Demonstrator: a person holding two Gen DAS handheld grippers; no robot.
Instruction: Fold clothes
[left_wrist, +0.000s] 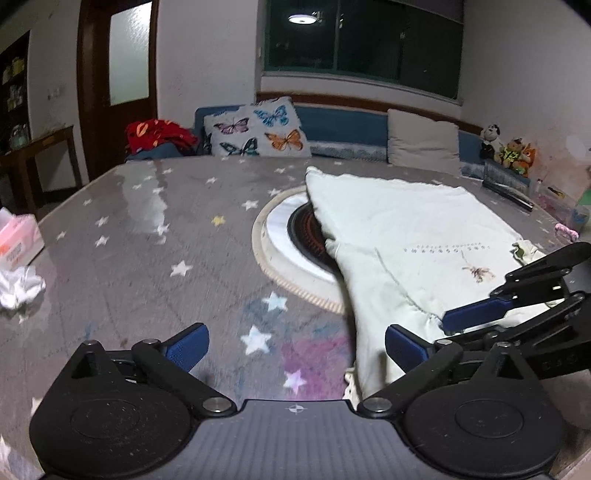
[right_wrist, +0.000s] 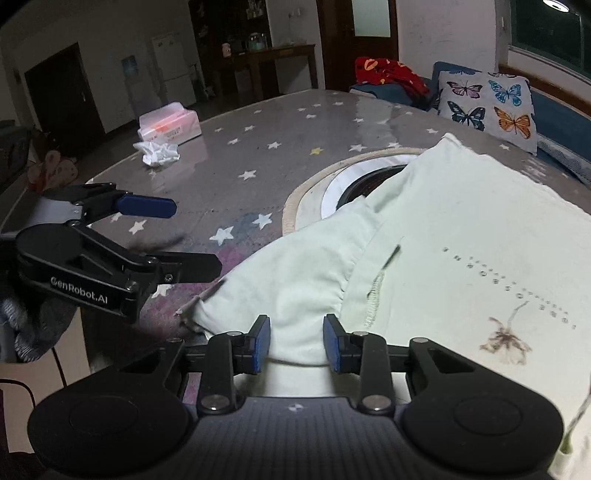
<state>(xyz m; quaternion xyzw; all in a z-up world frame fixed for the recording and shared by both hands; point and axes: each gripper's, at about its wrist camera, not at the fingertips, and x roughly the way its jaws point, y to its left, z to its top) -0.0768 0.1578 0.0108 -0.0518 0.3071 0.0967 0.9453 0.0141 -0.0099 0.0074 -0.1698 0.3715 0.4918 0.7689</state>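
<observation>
Nearest the right wrist view, the right gripper (right_wrist: 295, 343) sits low over the table edge with its blue pads (right_wrist: 261, 341) spread apart, a fold of the pale green garment (right_wrist: 461, 236) bulging up between them; neither pad presses the cloth, so the fingers look released rather than clamped. That garment lies spread over the star-patterned table (right_wrist: 258, 155), reaching from 6 o'clock up toward 2 o'clock in this view, one sleeve hanging over the near edge. Its upper edge covers part of a round inset burner (right_wrist: 354, 184) with a white ring, set near the middle of the table.

From the left wrist view, the left gripper (left_wrist: 295, 343) hovers above bare tabletop, fingers wide and holding nothing; the garment's edge lies just beside its right pad (left_wrist: 404, 345). At 3 o'clock there, the right gripper reaches in over the cloth.

Across the table, at 9 o'clock, rest a tissue pack (left_wrist: 18, 240) and crumpled tissue (left_wrist: 18, 286). A butterfly cushion (left_wrist: 258, 129) leans on the bench behind.
</observation>
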